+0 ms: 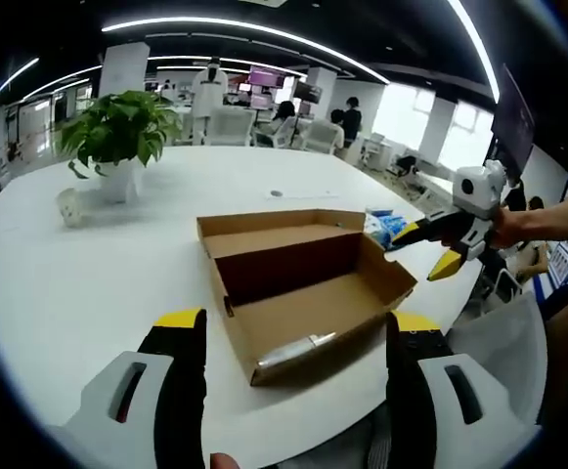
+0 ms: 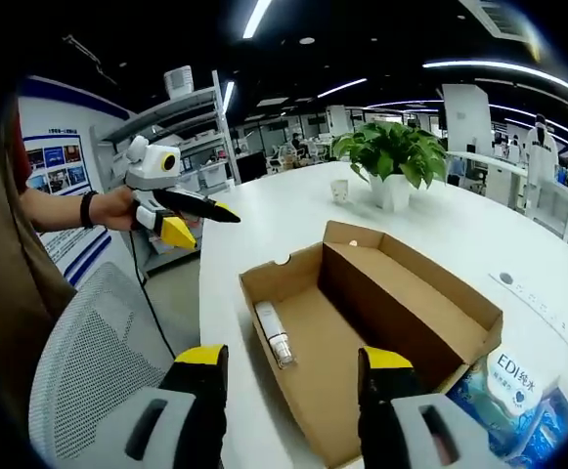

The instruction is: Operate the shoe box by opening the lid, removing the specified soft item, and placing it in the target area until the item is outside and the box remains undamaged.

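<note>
- Left gripper (image 1: pixel 293 337): jaws wide apart, empty, near the open shoe box (image 1: pixel 303 283); contact may crush a wall.
- Right gripper (image 2: pixel 288 366): jaws wide apart, empty; the blue soft pack (image 2: pixel 518 391) at the surface (image 1: pixel 88 283) edge may fall.

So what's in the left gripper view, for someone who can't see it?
An open cardboard shoe box sits on a round white table, with a small silvery tube lying inside. The left claw is open in front of it, the right claw is open beside a blue packet, and a potted plant stands behind.

Matt brown cardboard shoe box (image 1: pixel 303 283) on a smooth, glossy white table (image 1: pixel 88 283), shiny plastic packet (image 2: pixel 518 391) beside it.
</note>
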{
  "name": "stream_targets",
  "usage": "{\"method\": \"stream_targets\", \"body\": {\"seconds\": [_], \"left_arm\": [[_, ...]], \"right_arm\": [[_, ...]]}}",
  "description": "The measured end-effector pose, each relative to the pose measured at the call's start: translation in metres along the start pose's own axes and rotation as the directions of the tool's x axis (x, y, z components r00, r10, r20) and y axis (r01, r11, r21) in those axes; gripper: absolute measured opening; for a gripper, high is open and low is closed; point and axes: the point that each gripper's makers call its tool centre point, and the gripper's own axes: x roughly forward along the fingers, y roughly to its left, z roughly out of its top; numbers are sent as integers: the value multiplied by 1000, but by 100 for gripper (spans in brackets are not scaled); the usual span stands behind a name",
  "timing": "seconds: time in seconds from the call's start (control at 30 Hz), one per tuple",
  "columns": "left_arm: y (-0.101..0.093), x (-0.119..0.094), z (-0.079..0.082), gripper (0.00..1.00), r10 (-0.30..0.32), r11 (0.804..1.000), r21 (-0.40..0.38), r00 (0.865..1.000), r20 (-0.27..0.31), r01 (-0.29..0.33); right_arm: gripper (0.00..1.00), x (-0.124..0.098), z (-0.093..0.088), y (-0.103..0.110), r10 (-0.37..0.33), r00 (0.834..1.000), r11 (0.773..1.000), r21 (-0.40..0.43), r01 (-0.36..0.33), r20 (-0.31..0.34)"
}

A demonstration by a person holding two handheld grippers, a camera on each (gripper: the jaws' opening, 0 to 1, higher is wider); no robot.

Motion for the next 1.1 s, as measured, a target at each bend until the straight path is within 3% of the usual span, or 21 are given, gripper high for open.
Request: {"method": "stream_targets", "body": {"seconds": [0.4,0.73,0.93,1.1], "left_arm": [[3,-1,-12,74,-9,1000,8,999,-32,9],[0,24,9,73,-40,990,130,996,-74,50],[-8,50,13,74,-80,943,307,982,-173,131],[-17,67,8,73,-143,909,349,956,-256,230]], "right_arm": [[50,-4,-19,8,-20,1000,999,40,21,-14],[50,-13,-22,7,-41,999,997,63,41,-12],[51,-20,-27,10,-49,999,997,65,51,-22],[52,-27,-31,10,-67,997,994,82,69,-23]]}}
